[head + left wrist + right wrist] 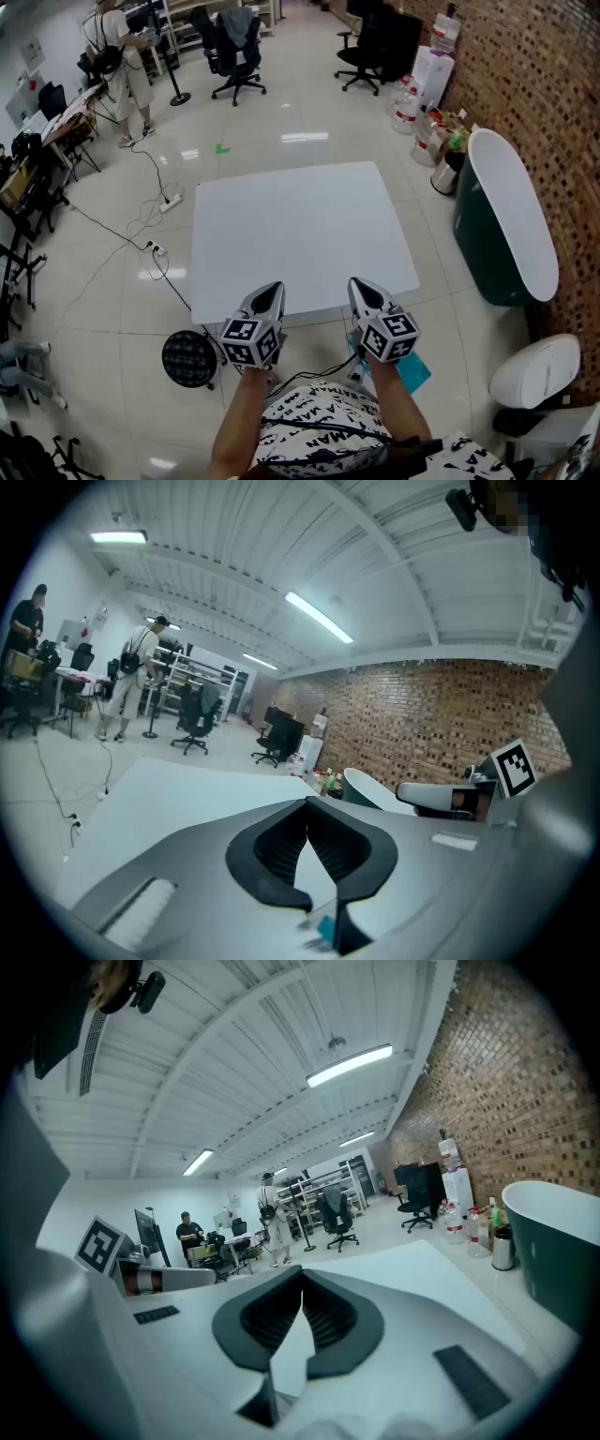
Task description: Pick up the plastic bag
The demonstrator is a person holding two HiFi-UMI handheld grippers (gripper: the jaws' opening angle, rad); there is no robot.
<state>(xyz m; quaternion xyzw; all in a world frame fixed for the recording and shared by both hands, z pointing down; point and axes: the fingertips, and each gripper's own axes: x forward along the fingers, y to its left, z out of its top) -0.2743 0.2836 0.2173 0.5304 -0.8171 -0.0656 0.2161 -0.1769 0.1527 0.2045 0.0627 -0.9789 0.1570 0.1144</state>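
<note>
The left tool (pixel 270 292) and right tool (pixel 364 291) hover at the near edge of the white square surface (pixel 300 225), both with jaws together on nothing. No plastic bag shows there; the teal sheet (pixel 413 372) beneath the right arm might be it. A bag is probably light, limp and slippery, so pinch a gathered fold.

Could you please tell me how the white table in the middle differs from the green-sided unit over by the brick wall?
Shape: the white table is roughly square, while the green-sided unit is a long oval.
Build: the table looks like a thin white slab, while the unit has tall, solid dark green sides.
Place: the table stands out in the open, while the unit sits close beside the brick wall.
Both have plain white tops.
</note>
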